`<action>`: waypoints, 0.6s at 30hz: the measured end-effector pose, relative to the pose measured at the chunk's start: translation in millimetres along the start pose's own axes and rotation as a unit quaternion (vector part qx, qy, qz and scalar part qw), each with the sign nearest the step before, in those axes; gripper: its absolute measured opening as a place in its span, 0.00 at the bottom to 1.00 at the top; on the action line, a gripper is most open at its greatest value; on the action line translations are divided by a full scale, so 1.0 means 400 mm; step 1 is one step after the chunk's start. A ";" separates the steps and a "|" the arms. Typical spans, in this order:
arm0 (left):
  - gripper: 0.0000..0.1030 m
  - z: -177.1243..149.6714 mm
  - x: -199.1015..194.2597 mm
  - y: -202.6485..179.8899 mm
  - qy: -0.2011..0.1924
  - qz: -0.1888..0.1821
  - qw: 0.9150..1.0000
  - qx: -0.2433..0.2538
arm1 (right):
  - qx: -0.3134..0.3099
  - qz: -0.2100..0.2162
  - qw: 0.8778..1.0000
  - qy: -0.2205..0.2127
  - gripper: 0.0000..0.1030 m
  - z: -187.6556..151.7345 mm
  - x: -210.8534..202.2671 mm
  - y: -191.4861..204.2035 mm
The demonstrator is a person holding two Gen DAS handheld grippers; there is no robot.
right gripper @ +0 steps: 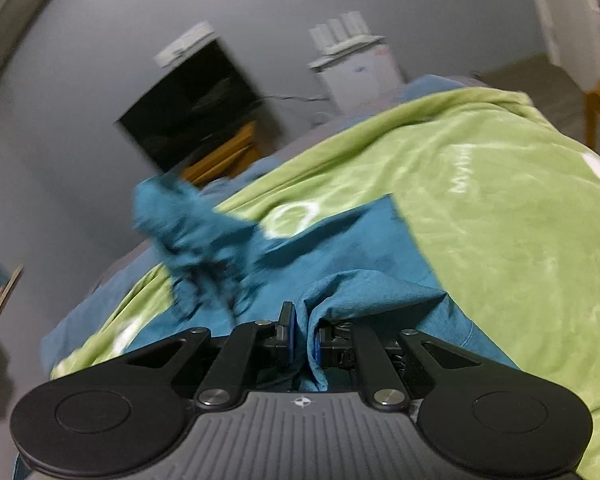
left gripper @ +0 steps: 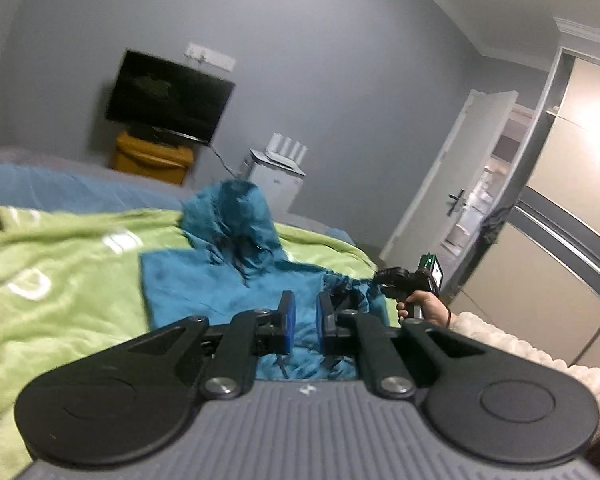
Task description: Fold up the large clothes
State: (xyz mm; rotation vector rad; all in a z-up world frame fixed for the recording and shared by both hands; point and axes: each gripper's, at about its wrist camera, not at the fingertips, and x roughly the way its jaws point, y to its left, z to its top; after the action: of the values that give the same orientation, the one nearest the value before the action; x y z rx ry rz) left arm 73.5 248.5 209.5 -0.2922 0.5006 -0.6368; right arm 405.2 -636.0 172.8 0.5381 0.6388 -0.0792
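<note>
Left wrist view: nearest the lens is the left hand-held gripper (left gripper: 305, 320), its blue pads (left gripper: 287, 322) drawn close with a narrow gap in which teal cloth shows. Whether the pads actually pinch that cloth cannot be told here; they stand all but pressed together. The cloth belongs to a teal hooded garment (left gripper: 204, 280) that lies on the green blanket (left gripper: 60, 280) covering the bed. The garment's hood (left gripper: 232, 216) stands up at the far end of the garment, away from the lens. To the right of the garment, a person's hand (left gripper: 424, 308) grips the right hand-held gripper (left gripper: 380, 278), whose tip meets the garment's right edge, which is bunched there. Beyond the garment, against the grey wall, stand a dark television (left gripper: 168, 96) on a yellow stand (left gripper: 152, 158) and a white cabinet (left gripper: 272, 180). Right of the garment, farther off, is an open white door (left gripper: 452, 184).

Right wrist view: nearest is the right hand-held gripper (right gripper: 304, 330), pinching a raised fold of the teal hooded garment (right gripper: 340, 248) between its blue pads (right gripper: 288, 332). The garment spreads out ahead on the green blanket (right gripper: 500, 208), with its hood (right gripper: 188, 224) blurred to the left. Behind the garment are the television (right gripper: 196, 112) and the white cabinet (right gripper: 360, 72).
</note>
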 end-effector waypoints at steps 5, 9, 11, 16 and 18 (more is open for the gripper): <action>0.15 -0.018 0.024 0.035 0.028 0.052 0.998 -0.001 | 0.064 -0.078 0.995 -0.012 0.09 -0.007 0.076 -0.069; 0.15 -0.052 0.159 0.096 0.066 0.060 0.996 -0.003 | 0.020 -0.078 0.997 -0.008 0.25 -0.035 0.086 -0.064; 0.15 -0.072 0.226 0.114 0.078 0.043 0.996 -0.021 | -0.028 -0.070 0.997 -0.024 0.43 -0.067 0.048 -0.045; 0.15 -0.106 0.300 0.089 0.086 -0.010 0.996 -0.024 | -0.111 0.005 0.993 -0.039 0.46 -0.126 -0.102 -0.026; 0.15 -0.109 0.276 0.068 0.081 -0.021 0.996 -0.023 | -0.099 0.047 0.993 -0.037 0.46 -0.121 -0.175 -0.035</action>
State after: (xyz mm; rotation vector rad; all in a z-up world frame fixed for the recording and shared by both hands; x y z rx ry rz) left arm 140.1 195.1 122.6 -0.2956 0.6667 -0.6943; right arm 319.1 -630.1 175.2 0.3718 0.5421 0.0532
